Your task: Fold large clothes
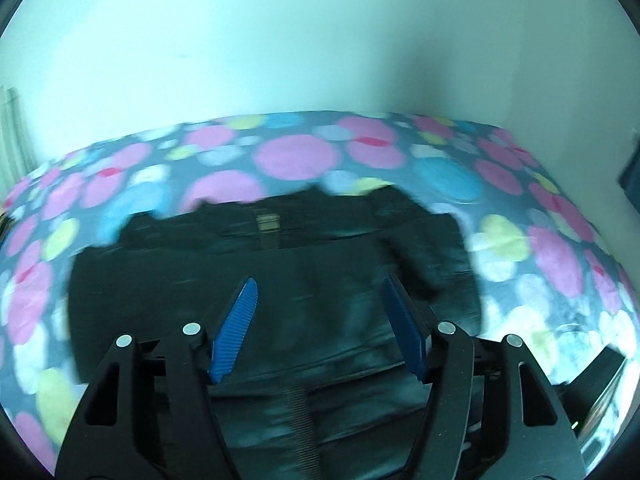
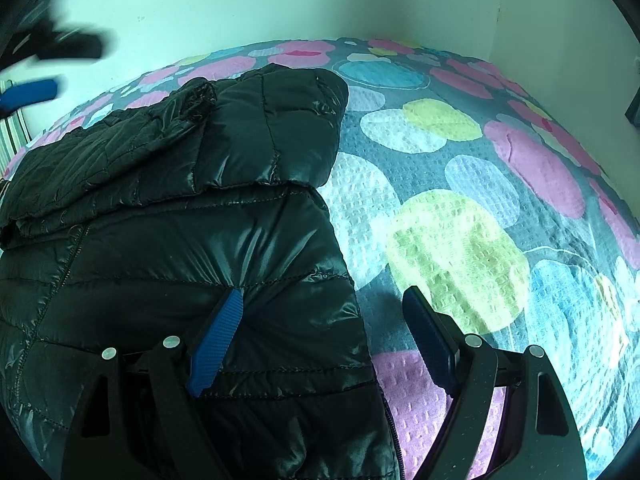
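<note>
Though motion-blurred, black jacket (image 1: 280,280) on spotted bedspread (image 1: 296,156), hem cut off.

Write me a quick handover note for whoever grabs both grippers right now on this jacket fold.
Left gripper: open, nothing between its pads, above the black puffer jacket; that view is blurred.
Right gripper: open, straddling the jacket's right edge, its left finger on or just over the fabric, not gripping.
Jacket lies on the spotted bedspread, zipped front up, a sleeve folded across the upper part.
Done: a sleeve folded in.
Left: fold the body, then tidy it up.
</note>
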A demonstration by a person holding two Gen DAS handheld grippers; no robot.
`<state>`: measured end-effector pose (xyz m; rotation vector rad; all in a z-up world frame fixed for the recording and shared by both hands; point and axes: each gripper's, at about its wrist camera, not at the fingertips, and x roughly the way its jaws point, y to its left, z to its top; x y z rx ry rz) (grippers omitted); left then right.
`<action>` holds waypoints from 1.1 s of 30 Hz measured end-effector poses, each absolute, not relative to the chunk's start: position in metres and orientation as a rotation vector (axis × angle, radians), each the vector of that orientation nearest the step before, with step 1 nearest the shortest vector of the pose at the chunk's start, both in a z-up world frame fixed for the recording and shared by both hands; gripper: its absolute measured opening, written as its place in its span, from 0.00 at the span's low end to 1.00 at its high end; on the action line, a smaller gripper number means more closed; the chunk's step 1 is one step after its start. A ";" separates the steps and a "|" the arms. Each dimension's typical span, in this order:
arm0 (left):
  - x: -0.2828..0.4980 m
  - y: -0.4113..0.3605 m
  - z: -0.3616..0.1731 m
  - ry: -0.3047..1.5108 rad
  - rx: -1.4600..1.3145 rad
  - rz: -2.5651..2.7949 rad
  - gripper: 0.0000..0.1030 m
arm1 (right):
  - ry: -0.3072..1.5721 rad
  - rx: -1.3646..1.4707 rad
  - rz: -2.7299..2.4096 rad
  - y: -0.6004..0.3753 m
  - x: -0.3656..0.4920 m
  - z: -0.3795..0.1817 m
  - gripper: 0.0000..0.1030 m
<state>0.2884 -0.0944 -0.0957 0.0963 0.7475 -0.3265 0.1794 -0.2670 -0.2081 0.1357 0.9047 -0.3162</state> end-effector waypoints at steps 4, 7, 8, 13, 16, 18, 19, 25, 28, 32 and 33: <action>0.284 -0.024 -0.101 0.738 0.085 -0.194 0.63 | 0.897 0.124 -0.322 -0.264 0.177 -0.205 0.78; 0.281 0.028 -0.111 0.748 0.084 -0.088 0.64 | 0.888 0.110 -0.326 -0.262 0.175 -0.198 0.78; 0.281 0.043 -0.116 0.758 0.074 -0.059 0.64 | 0.883 0.109 -0.324 -0.262 0.173 -0.192 0.78; 0.286 0.113 -0.137 0.808 -0.001 0.051 0.64 | 0.798 0.123 -0.281 -0.255 0.174 -0.146 0.78; 0.293 0.133 -0.149 0.832 -0.010 0.085 0.64 | 0.754 0.133 -0.248 -0.250 0.201 -0.123 0.78; 0.294 0.139 -0.153 0.839 -0.015 0.093 0.64 | 0.754 0.140 -0.228 -0.247 0.229 -0.119 0.78; 0.294 0.143 -0.156 0.843 -0.019 0.095 0.64 | 0.769 0.136 -0.223 -0.245 0.243 -0.121 0.78; 0.300 0.143 -0.164 0.853 -0.039 0.079 0.64 | 0.876 0.102 -0.145 -0.228 0.305 -0.148 0.78; 0.305 0.138 -0.167 0.856 -0.019 0.072 0.64 | 0.918 0.082 -0.143 -0.221 0.313 -0.162 0.69; 0.311 0.138 -0.164 0.845 -0.022 0.077 0.64 | 0.924 0.084 -0.140 -0.219 0.309 -0.165 0.19; 0.313 0.138 -0.162 0.840 -0.033 0.075 0.64 | 0.914 0.096 -0.133 -0.221 0.307 -0.161 0.16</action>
